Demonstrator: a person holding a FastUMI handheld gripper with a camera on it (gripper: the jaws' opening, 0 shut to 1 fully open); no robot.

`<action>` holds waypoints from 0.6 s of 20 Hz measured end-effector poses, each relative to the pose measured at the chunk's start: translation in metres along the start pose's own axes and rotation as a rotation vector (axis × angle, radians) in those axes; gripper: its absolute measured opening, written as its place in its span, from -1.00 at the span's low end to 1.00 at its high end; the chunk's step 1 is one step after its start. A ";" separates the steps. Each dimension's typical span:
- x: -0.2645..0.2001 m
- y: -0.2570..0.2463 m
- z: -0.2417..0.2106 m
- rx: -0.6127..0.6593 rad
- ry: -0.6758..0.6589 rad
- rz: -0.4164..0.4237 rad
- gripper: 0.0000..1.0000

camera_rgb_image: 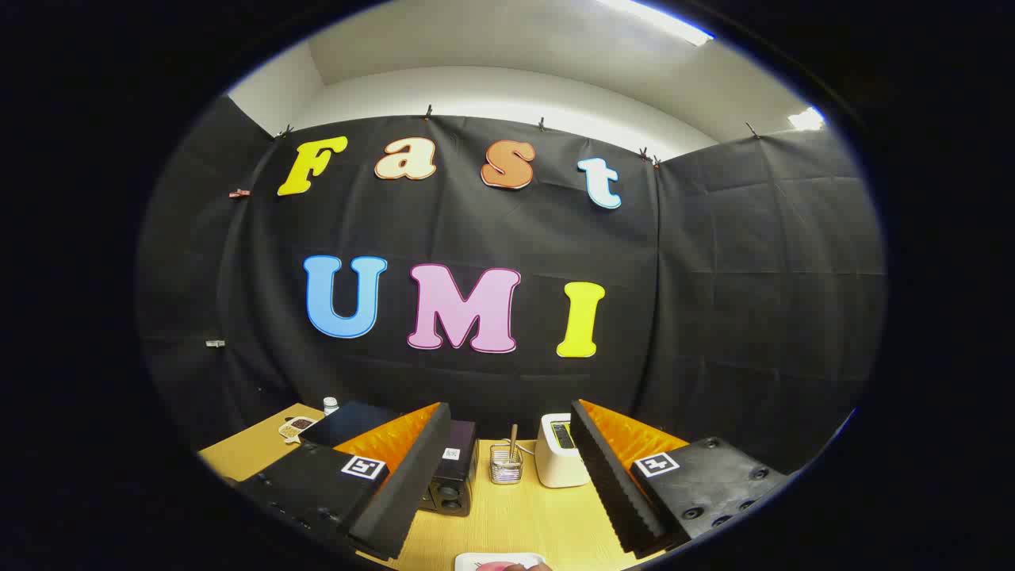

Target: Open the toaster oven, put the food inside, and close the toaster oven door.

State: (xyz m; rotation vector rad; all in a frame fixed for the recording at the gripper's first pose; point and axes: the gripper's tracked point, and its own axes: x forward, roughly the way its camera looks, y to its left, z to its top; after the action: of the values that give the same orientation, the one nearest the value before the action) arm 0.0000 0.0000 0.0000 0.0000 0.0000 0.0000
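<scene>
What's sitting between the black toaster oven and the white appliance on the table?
In the gripper view, a small clear holder with a stick in it stands between the toaster oven and white appliance, beyond the open gripper.

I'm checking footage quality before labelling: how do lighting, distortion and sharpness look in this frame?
Gripper view: ceiling lights blow out to white; fisheye bends the wooden table and wall edges; the open gripper, toaster oven, white appliance and glass jar look evenly lit and sharp.

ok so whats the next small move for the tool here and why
Probably tip the tool downward toward the black toaster oven. Its fingers stand open and empty above the wooden table, aimed mostly at the booth wall, and the oven sits low behind one finger.
</scene>
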 end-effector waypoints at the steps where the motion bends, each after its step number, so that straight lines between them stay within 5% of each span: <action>1: 0.000 -0.001 0.001 0.003 -0.002 -0.002 0.96; 12: -0.002 -0.013 -0.003 0.037 0.009 -0.025 0.95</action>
State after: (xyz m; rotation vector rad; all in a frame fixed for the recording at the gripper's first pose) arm -0.0020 -0.0135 -0.0026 0.0368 0.0091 -0.0247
